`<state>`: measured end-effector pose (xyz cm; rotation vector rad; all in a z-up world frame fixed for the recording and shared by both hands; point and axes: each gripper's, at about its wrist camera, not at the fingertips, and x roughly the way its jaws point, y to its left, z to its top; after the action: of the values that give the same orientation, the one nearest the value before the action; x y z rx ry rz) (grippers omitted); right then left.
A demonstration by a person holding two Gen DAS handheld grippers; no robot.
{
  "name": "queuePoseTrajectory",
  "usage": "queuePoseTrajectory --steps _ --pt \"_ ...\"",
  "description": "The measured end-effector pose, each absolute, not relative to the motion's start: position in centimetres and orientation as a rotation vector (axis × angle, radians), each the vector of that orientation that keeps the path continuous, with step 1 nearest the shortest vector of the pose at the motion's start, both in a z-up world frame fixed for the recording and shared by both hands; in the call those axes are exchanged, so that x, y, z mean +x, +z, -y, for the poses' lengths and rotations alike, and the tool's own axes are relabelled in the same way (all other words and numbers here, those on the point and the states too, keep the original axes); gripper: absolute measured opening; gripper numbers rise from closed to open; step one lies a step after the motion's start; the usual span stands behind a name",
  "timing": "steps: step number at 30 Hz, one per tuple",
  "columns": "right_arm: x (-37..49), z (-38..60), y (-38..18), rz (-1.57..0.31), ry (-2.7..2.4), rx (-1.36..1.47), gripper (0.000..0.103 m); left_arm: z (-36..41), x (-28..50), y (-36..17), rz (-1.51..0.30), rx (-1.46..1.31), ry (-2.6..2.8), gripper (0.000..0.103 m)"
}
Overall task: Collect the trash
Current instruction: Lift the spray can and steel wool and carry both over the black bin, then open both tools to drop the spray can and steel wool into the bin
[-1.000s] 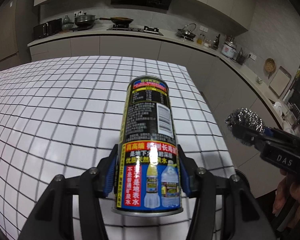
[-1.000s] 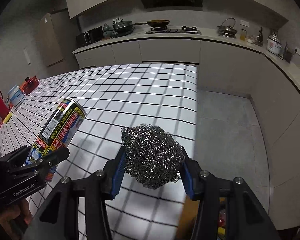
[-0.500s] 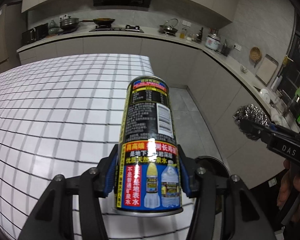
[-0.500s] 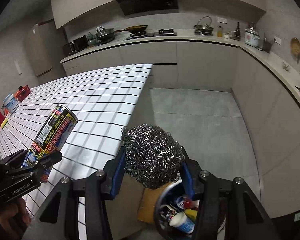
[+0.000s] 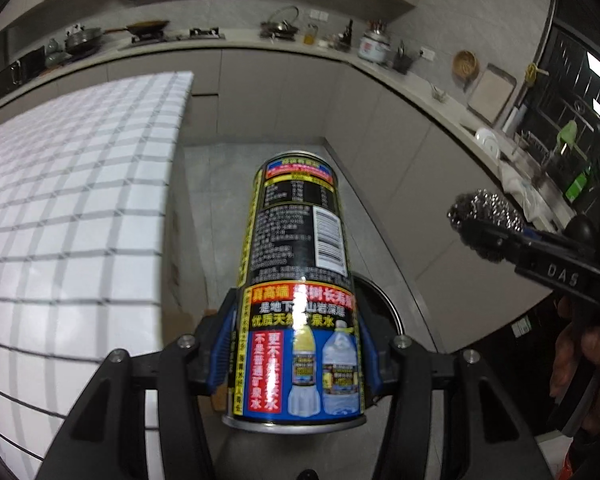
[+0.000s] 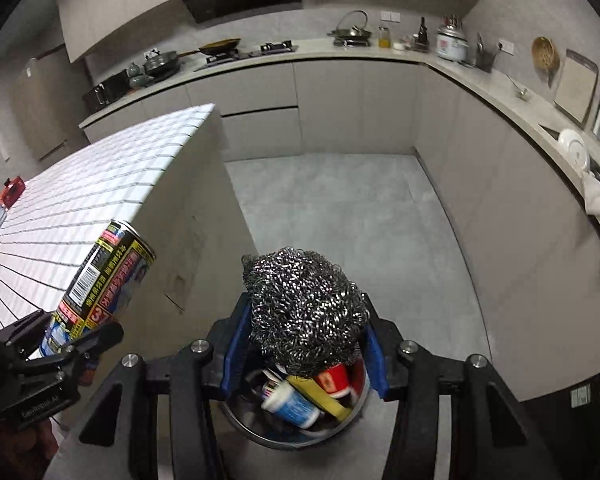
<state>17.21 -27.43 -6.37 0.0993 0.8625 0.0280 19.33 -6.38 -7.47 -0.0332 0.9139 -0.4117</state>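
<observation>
- The left gripper point(image 5: 296, 354) is clamped on a tall drink can point(image 5: 298, 280), its blue pads pressing the can's lower sides.
- The can has a black, yellow, red and blue label with Chinese lettering, a barcode and two pictured bottles. It stands along the fingers, pointing away from the camera, with its silver base rim nearest the lens.
- In the left wrist view the can hangs over the grey kitchen floor point(image 5: 216, 208), just past the edge of a white table with a dark grid pattern point(image 5: 72, 208) on the left.
- Behind the can's right side, the curved dark rim of a round trash bin point(image 5: 384, 308) shows on the floor.
- The right gripper point(image 6: 306, 344) is closed on a steel wool scouring ball point(image 6: 306, 312), a tangle of shiny wire squeezed between its blue pads.
- In the right wrist view the ball is held directly above the open metal bin point(image 6: 260, 436).
- The bin holds several pieces of rubbish, including what may be a red can and a blue-and-white container; blur makes them hard to name.
- The left gripper and its can appear at the lower left of that view, beside the table's end panel.
- A person's hand point(image 5: 584, 364) grips the right tool's handle at the far right of the left wrist view.
- Grey cabinets and a counter point(image 6: 380, 54) with pans, a kettle and a rice cooker line the back and right walls.
</observation>
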Motion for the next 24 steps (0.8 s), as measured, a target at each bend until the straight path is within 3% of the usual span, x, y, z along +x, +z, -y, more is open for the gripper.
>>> queuePoseTrajectory --steps 14,24 --pt "16.9 30.4 -15.0 -0.987 0.100 0.032 0.052 10.7 18.4 -14.3 -1.071 -0.077 -0.382 0.053" --pt "18.0 28.1 -20.8 -1.044 0.235 -0.182 0.052 12.5 19.3 -17.1 -1.192 -0.121 -0.372 0.053"
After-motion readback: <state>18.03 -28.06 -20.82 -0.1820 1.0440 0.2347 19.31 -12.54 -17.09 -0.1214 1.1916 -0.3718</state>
